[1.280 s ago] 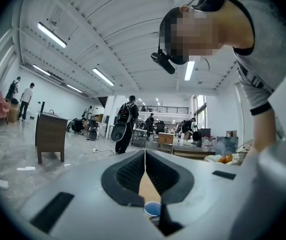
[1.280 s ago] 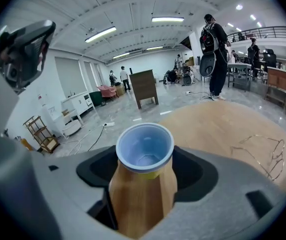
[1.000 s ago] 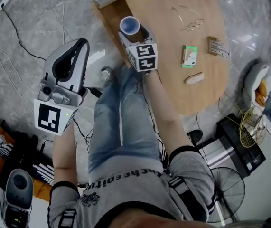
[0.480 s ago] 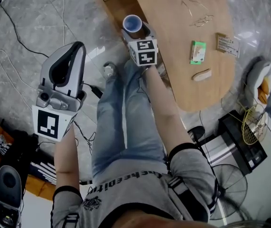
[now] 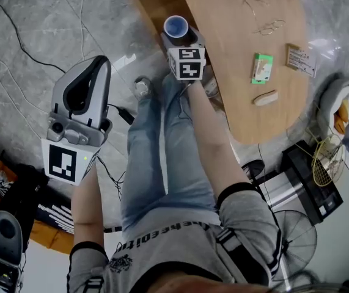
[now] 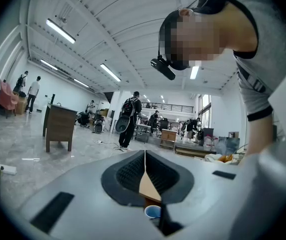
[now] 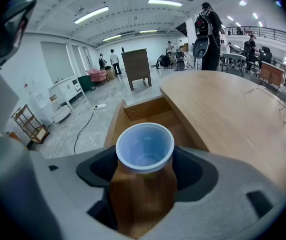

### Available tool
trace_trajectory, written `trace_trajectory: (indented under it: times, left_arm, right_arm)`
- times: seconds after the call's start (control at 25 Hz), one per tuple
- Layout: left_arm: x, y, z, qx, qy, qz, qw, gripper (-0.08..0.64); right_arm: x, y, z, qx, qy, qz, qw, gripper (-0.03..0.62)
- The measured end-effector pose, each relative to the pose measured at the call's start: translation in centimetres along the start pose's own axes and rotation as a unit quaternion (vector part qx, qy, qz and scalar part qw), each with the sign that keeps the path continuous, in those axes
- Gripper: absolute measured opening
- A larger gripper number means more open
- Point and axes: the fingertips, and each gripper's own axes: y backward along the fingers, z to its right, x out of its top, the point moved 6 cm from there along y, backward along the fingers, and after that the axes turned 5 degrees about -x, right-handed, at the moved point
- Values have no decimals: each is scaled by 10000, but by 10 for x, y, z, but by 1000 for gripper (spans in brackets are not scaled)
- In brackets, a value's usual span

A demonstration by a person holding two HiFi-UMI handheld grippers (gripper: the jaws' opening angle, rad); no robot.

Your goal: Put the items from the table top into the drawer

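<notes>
My right gripper (image 5: 179, 36) is shut on a white-rimmed blue cup (image 5: 175, 25), held upright beside the table's left edge, at the near end of the open wooden drawer (image 5: 154, 6). In the right gripper view the cup (image 7: 145, 146) sits between the jaws of the right gripper (image 7: 145, 171), with the drawer (image 7: 148, 115) just beyond it. On the wooden table (image 5: 235, 72) lie a green box (image 5: 260, 68), wire glasses (image 5: 266, 25), a small printed packet (image 5: 301, 60) and a beige oblong piece (image 5: 264, 97). My left gripper (image 5: 99, 65) hangs shut and empty over the floor at the left.
A person's legs and arms fill the middle of the head view. Cables (image 5: 21, 35) run over the grey marble floor. A fan (image 5: 296, 237), a black box (image 5: 312, 176) and bags stand at the right. People and desks (image 6: 58, 124) show far off in the hall.
The head view has drifted, so table and drawer sit further right and up. The right gripper keeps the cup by the drawer; the left gripper has hardly moved.
</notes>
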Motion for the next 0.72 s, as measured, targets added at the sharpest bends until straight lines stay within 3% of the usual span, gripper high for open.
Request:
trace_trajectory:
  times: [0.72]
  left_arm:
    - [-7,-6,-2,-84,54,-32,9999,12]
  right_arm:
    - [-4,-6,-2,-201,-172,-217,9994,345]
